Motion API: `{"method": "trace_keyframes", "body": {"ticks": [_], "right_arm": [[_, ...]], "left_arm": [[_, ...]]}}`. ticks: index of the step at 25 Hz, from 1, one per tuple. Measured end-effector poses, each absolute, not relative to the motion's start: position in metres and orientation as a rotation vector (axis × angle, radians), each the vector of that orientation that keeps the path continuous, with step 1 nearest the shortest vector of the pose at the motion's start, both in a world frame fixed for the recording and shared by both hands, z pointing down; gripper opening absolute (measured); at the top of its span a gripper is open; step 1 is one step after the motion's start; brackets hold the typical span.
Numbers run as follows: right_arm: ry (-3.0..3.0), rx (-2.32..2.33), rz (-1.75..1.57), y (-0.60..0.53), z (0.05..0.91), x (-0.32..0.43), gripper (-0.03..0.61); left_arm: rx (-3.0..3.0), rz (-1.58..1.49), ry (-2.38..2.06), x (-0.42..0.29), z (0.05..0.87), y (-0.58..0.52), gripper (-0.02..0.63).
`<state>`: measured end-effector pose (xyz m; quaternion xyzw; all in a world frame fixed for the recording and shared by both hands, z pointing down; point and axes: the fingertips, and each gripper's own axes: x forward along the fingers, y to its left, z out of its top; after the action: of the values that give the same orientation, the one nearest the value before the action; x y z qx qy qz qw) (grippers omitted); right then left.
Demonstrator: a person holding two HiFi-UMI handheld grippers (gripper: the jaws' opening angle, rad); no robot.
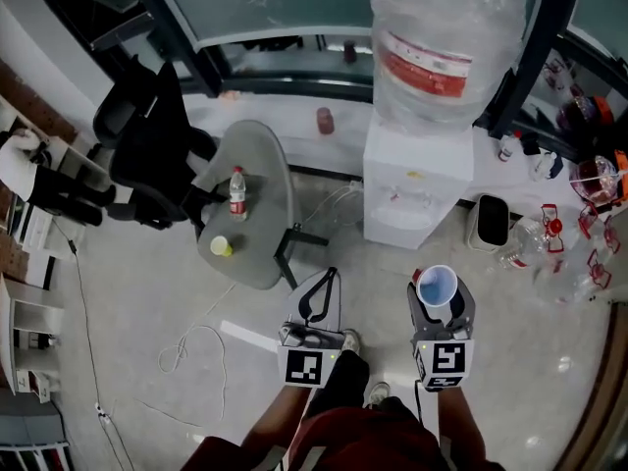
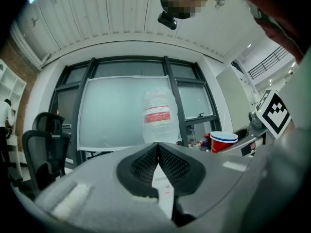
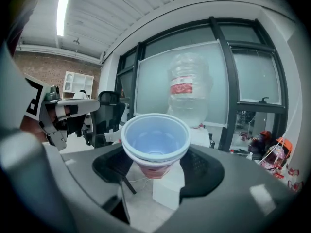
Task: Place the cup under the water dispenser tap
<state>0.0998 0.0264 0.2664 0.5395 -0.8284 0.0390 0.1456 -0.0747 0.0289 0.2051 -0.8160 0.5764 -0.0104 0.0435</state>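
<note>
A red cup with a white rim and blue-looking inside (image 1: 437,287) stands upright between the jaws of my right gripper (image 1: 439,300), which is shut on it. In the right gripper view the cup (image 3: 155,141) fills the middle, with the right gripper (image 3: 155,165) pinching its red body. The white water dispenser (image 1: 410,186) with its big clear bottle (image 1: 442,37) stands ahead on the floor, apart from the cup. My left gripper (image 1: 321,290) is beside it, shut with nothing in it; its pads meet in the left gripper view (image 2: 158,148), where the cup (image 2: 223,142) shows at the right.
A grey round table (image 1: 257,170) left of the dispenser bears a water bottle (image 1: 236,192) and a yellow cup (image 1: 222,247). A black office chair (image 1: 147,145) stands further left. Bottles and clutter (image 1: 549,243) lie at the right. A loose cable (image 1: 186,346) lies on the floor.
</note>
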Motion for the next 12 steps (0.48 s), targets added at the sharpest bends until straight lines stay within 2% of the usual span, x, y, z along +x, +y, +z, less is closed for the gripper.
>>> {"method": "trace_keyframes", "body": {"ticks": [12], "right_arm": [[-2.3, 1.445, 0.209, -0.043, 0.374, 0.034, 0.295]], "left_arm": [[-2.641, -0.067, 1.723, -0.116, 0.312, -0.047, 0.002]]}}
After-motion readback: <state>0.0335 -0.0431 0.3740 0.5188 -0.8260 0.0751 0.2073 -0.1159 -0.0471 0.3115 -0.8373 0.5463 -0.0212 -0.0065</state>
